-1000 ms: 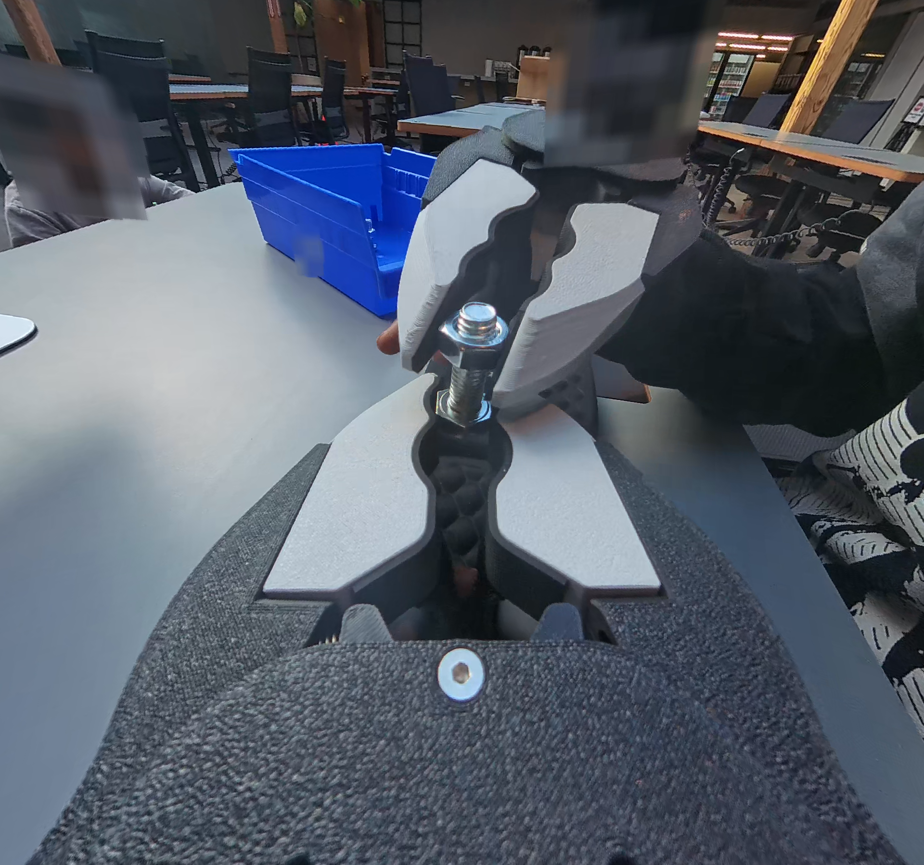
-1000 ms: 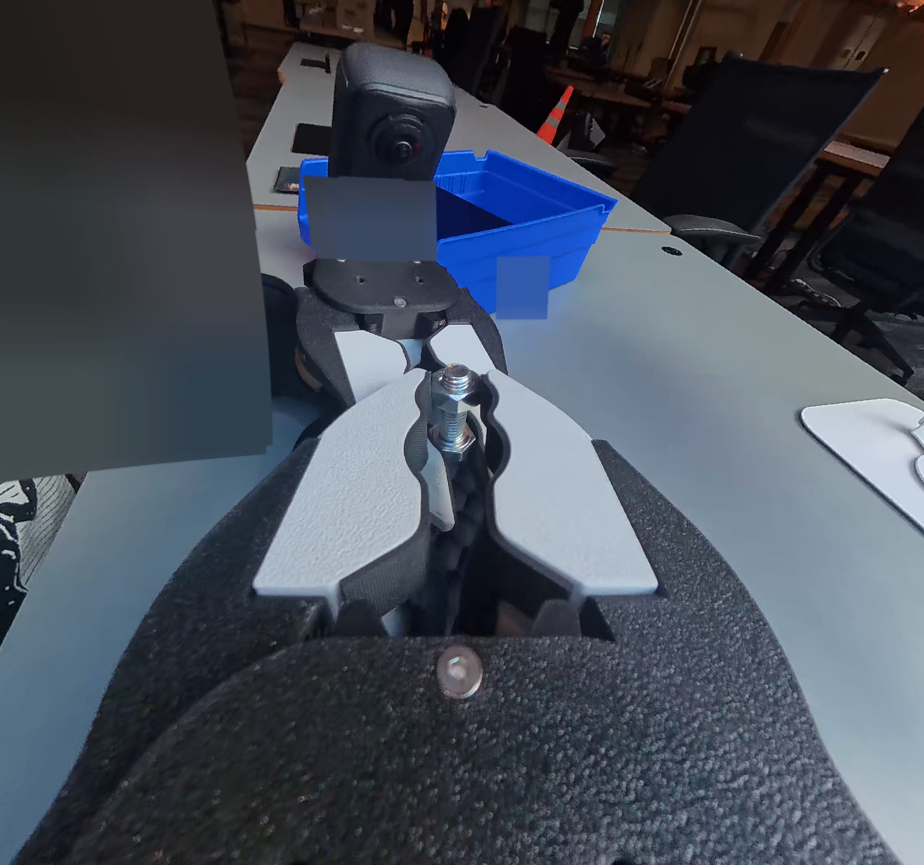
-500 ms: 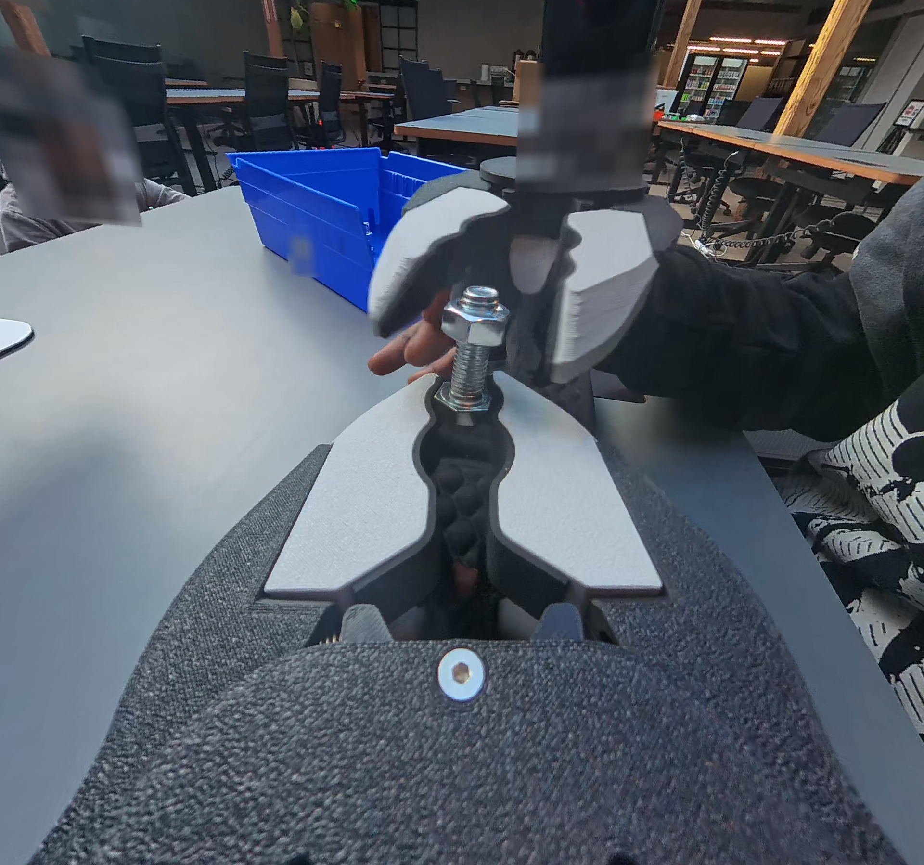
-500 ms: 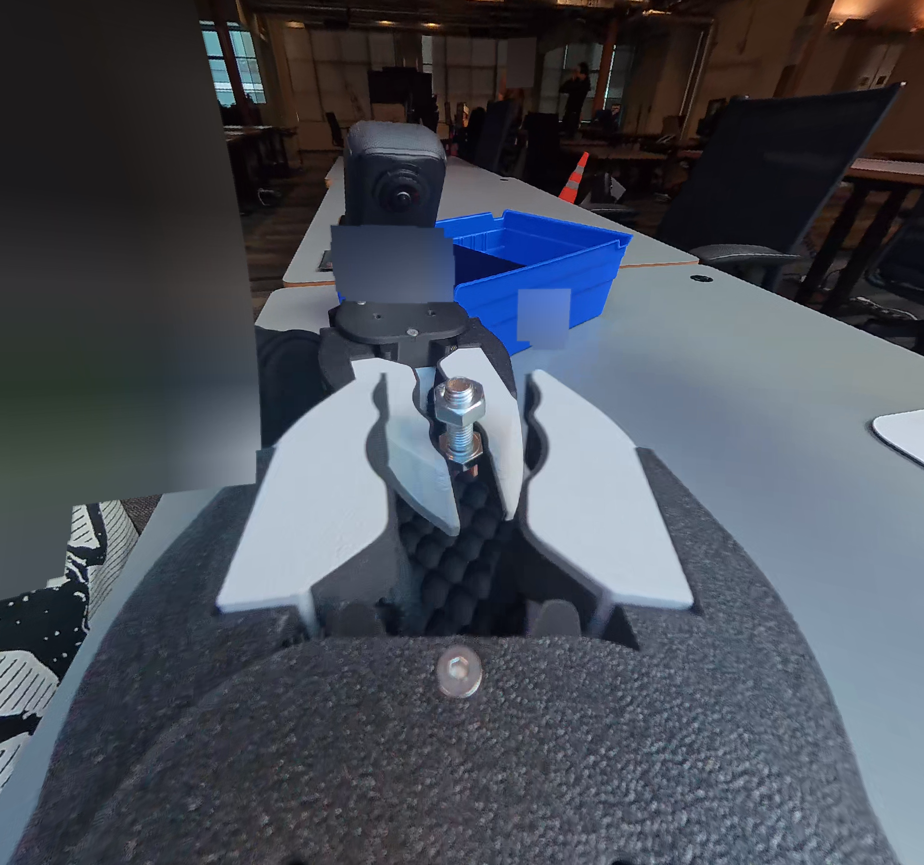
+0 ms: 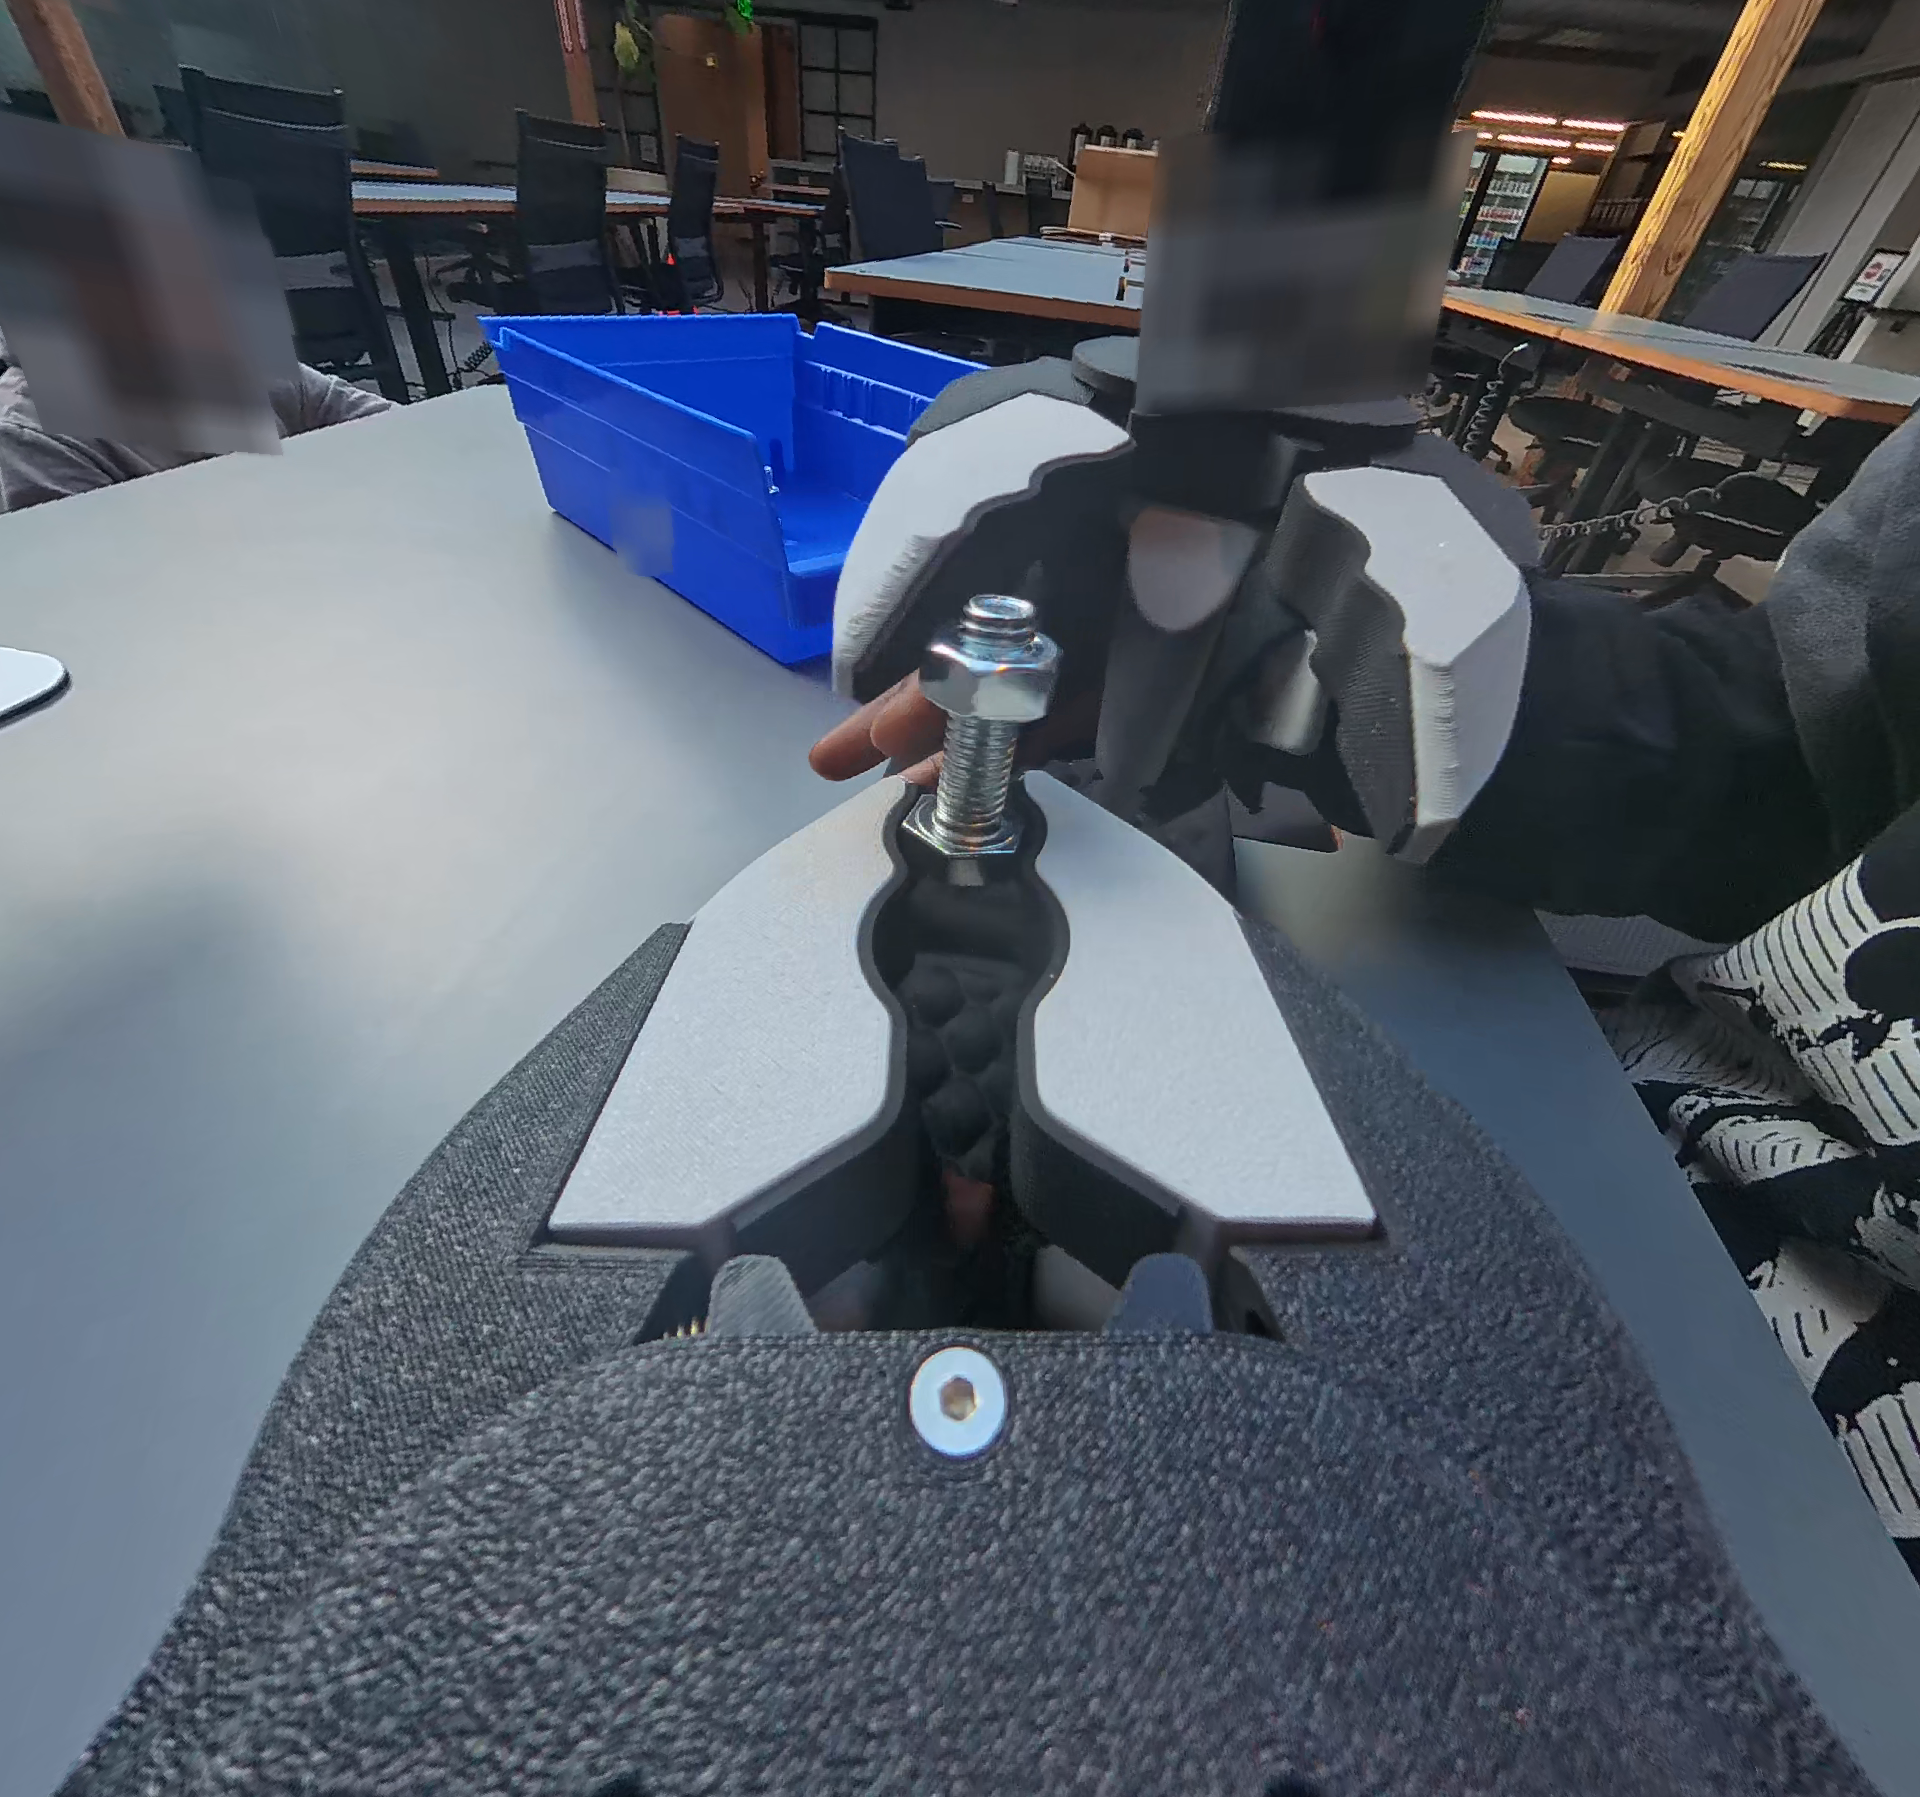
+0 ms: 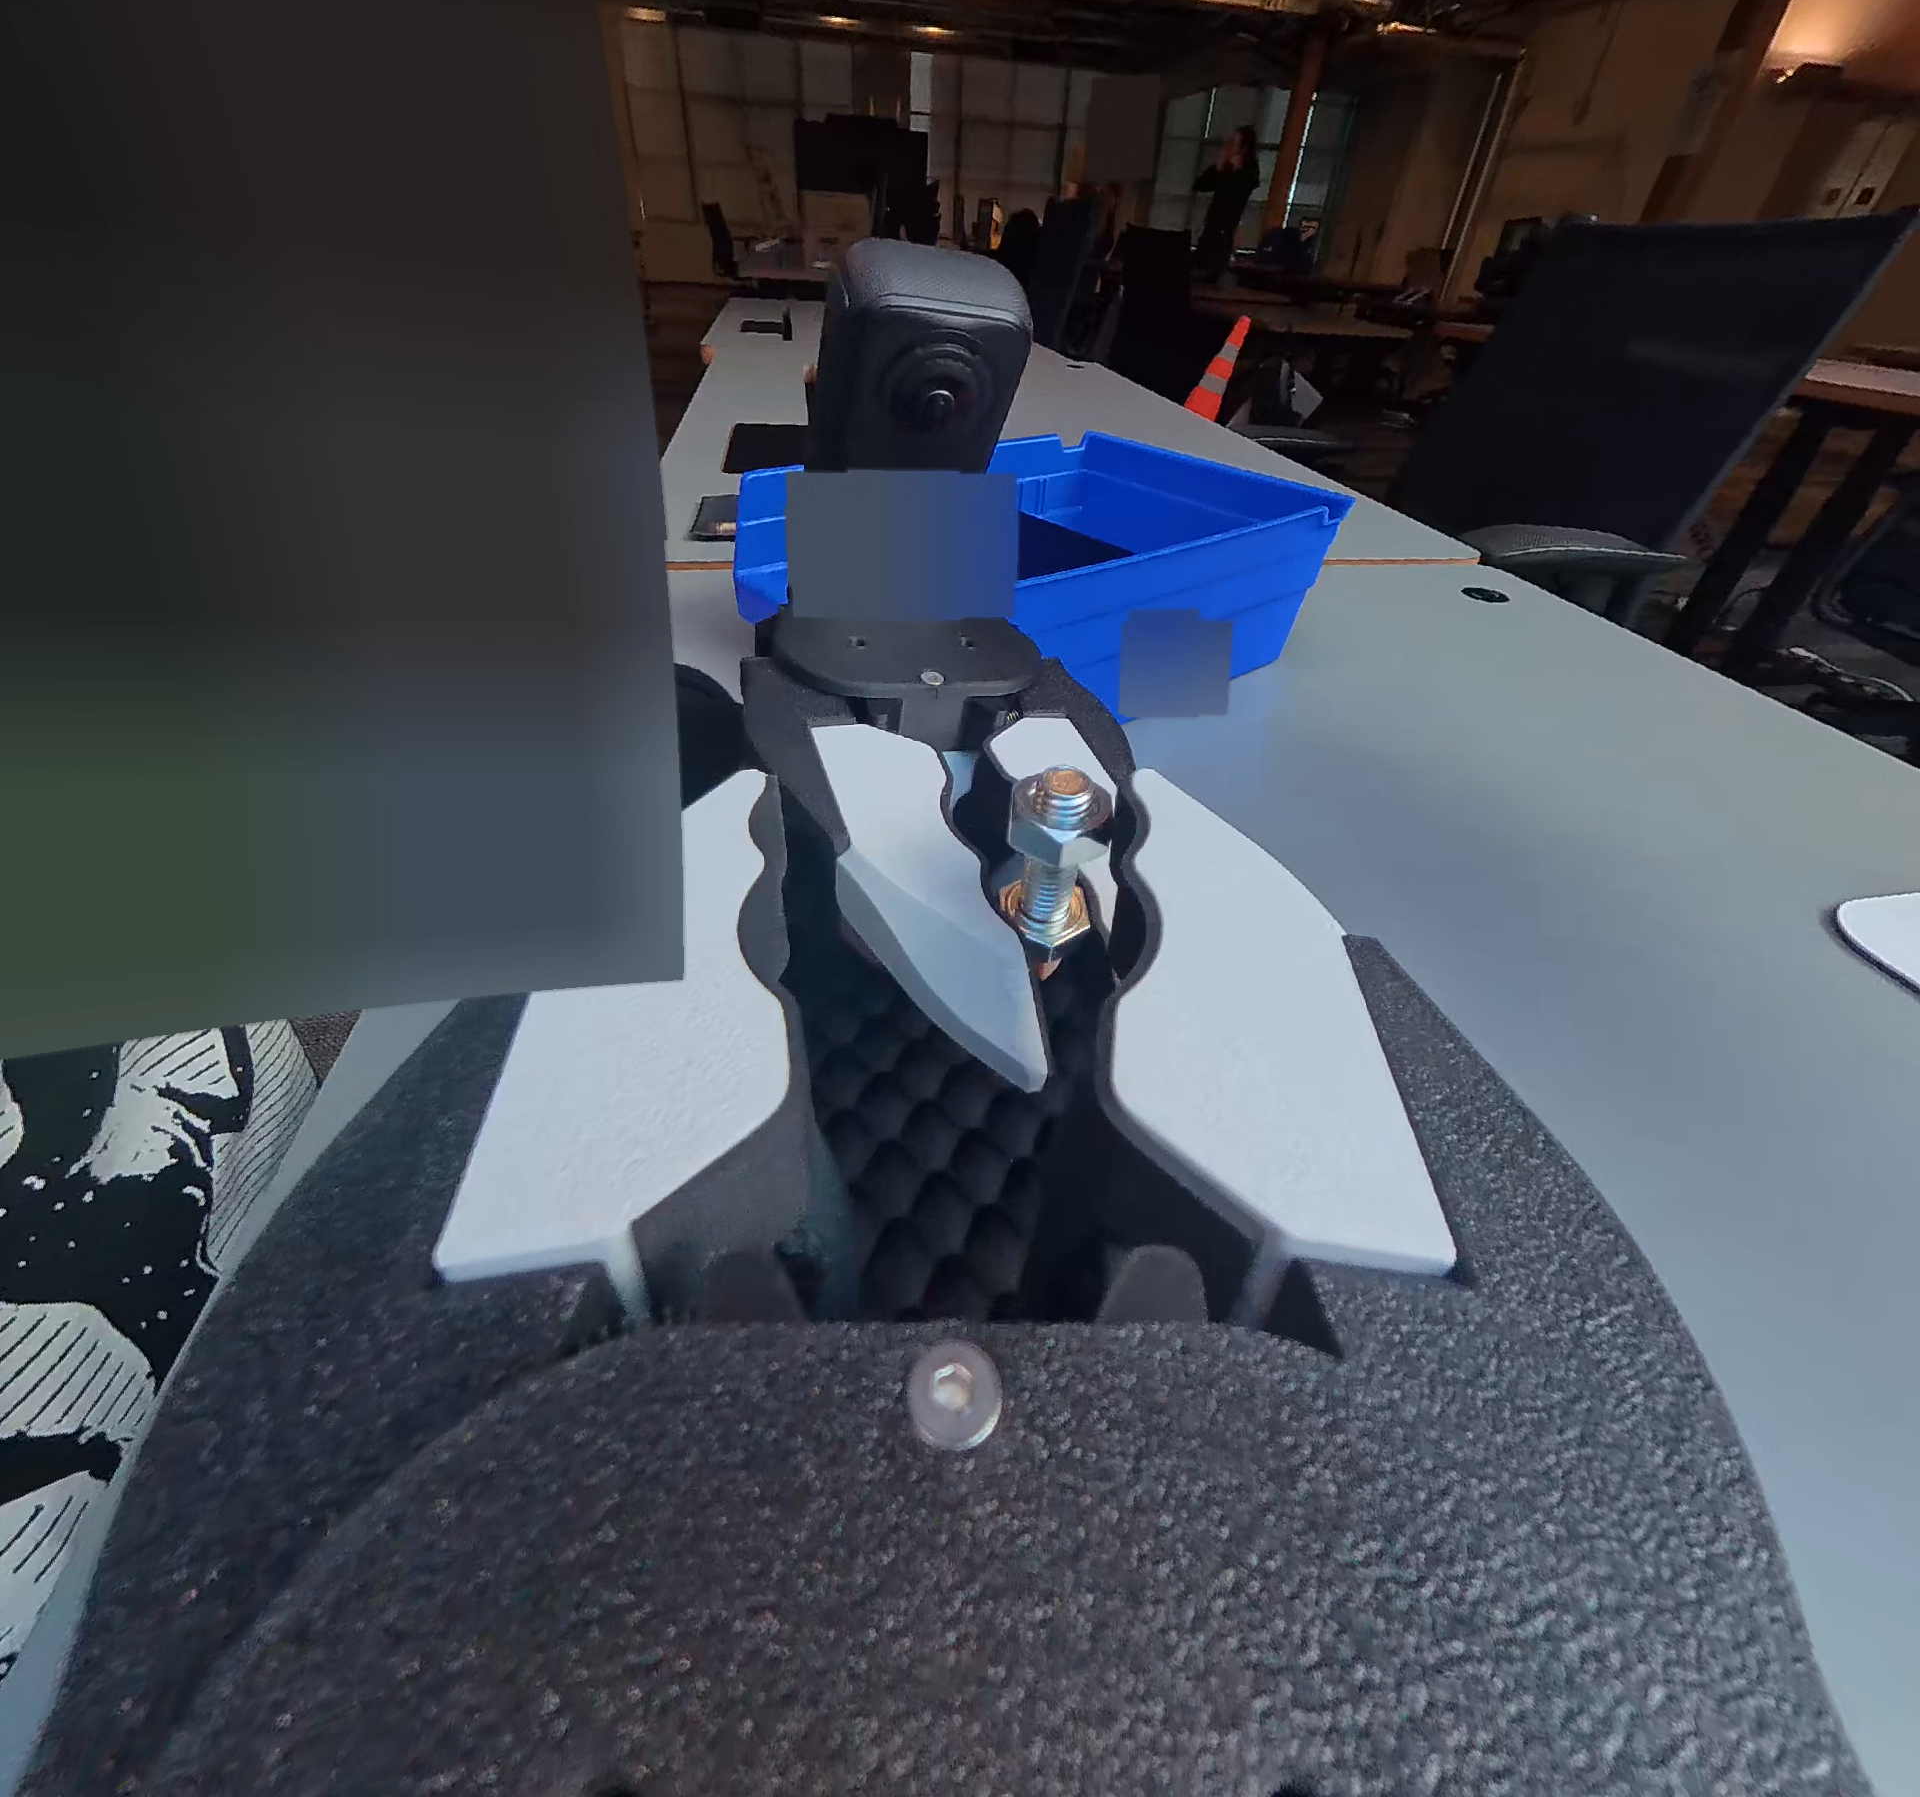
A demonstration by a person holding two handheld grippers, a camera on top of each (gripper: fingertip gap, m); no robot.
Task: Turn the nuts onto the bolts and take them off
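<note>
One bolt, upright at frame centre in the left wrist view, shank threaded. Its hex head sits pinched between the tips of the left gripper, whose jaws are narrowed onto it. One nut is threaded near the top of the shank, with a short length of thread showing above it.

Right gripper in the upper right of the same view: jaws spread wide, holding nothing, just behind and to the right of the nut, apart from it. One gloved hand carries it; bare fingertips show below the nut.

Right wrist view: own fingers wide apart across the lower half. The bolt and nut stand between them, above centre, touching neither as far as I can tell. The left gripper comes in from the top centre, one camera mounted above it.

One blue bin sits on the grey table, upper centre in both views. Its contents cannot be seen. One white flat object is cut by the right edge.
</note>
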